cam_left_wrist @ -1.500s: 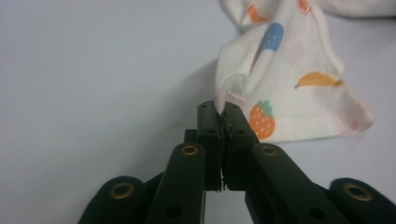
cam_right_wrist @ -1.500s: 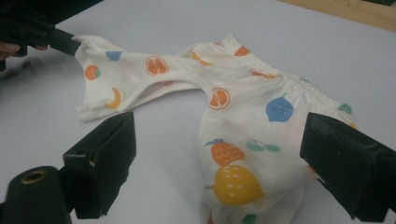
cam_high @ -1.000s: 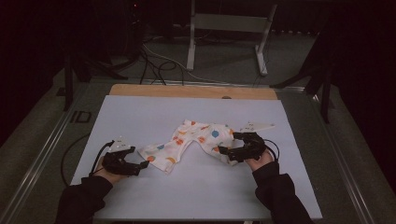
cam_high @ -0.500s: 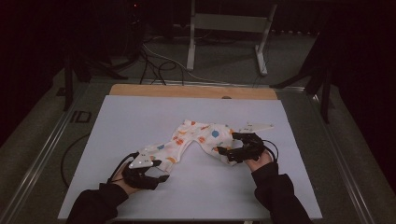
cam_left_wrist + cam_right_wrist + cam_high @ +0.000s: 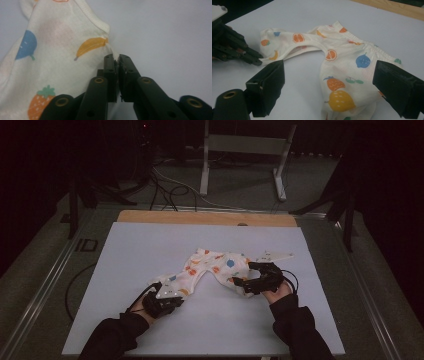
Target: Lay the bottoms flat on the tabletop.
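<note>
Overhead: white table [image 5: 150, 250], dark floor; left gripper [image 5: 172, 302] fingers just clamped on garment [image 5: 210, 267]; right gripper [image 5: 245, 282] fingers apart.

A darkened lab or recording studio is suggested rather than a home. A pale work sheet [image 5: 150, 255] is laid over a wooden tabletop [image 5: 205, 217], which is framed by metal rails [image 5: 45, 285]. Behind it, loose cables [image 5: 165, 185] are trailed across a grey floor, a white metal stand [image 5: 245, 150] is placed there, and black stand legs [image 5: 345, 210] are seen against an unlit background.
</note>
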`<state>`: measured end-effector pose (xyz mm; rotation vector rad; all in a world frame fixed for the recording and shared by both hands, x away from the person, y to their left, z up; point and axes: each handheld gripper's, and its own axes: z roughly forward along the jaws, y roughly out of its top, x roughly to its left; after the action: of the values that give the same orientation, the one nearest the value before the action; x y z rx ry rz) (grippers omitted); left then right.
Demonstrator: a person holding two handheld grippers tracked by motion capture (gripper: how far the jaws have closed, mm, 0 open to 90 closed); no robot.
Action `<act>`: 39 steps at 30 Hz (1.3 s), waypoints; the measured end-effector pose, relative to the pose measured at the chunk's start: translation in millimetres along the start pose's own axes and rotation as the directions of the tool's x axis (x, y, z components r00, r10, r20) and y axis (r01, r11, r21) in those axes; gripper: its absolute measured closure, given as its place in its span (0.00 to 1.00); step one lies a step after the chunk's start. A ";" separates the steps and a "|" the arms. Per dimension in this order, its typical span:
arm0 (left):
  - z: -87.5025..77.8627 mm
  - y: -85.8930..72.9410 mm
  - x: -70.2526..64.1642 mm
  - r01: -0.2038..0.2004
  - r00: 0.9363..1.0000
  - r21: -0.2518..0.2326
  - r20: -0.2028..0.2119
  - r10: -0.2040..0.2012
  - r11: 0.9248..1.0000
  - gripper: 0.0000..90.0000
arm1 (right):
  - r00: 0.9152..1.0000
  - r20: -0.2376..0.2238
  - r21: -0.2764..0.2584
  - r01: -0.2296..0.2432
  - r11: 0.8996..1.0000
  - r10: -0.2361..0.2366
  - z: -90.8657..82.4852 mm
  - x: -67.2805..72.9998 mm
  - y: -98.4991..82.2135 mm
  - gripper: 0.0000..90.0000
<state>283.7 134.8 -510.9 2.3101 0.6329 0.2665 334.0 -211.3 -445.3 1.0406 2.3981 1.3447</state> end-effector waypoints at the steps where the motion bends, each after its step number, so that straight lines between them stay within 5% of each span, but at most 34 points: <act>1: 0.0 0.0 0.0 0.000 1.000 0.000 0.000 0.000 1.000 0.97 | 1.000 0.000 -0.003 0.001 1.000 -0.001 -0.1 -0.1 0.0 0.12; 4: -11.4 16.0 -18.0 -0.026 0.997 -0.055 0.070 0.030 0.998 0.97 | 1.000 0.005 -0.002 0.001 1.000 -0.001 -1.3 0.1 0.7 0.12; 11: -3.1 31.0 -45.6 -0.064 0.984 -0.066 0.161 0.074 0.996 0.96 | 1.000 0.005 -0.002 0.005 1.000 -0.005 -1.9 1.2 1.3 0.12; 28: 35.4 47.8 -67.3 -0.097 0.966 -0.013 0.239 0.097 0.995 0.91 | 1.000 -0.005 0.005 0.012 1.000 -0.012 -0.9 1.5 0.1 0.12; 30: 36.0 47.2 -67.8 -0.099 0.962 -0.023 0.253 0.101 0.995 0.81 | 1.000 -0.007 0.002 0.007 1.000 -0.007 -0.8 1.8 -0.2 0.12; 31: 34.9 47.5 -67.7 -0.104 0.963 -0.028 0.245 0.108 0.994 0.68 | 1.000 -0.007 0.004 0.010 1.000 -0.010 -1.3 1.9 0.0 0.12; 36: 13.7 53.9 -55.8 -0.064 0.980 -0.102 0.184 0.082 0.993 0.26 | 1.000 -0.004 -0.008 0.012 1.000 -0.012 -3.7 1.4 0.6 0.12; 39: 1.2 54.4 -44.0 -0.027 0.987 -0.129 0.156 0.048 0.991 0.15 | 1.000 -0.003 -0.013 0.008 1.000 -0.008 -4.3 1.0 0.5 0.12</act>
<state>266.2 77.6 -474.5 2.1964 0.4789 0.1341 331.4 -213.3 -442.4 1.0256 2.3896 1.3591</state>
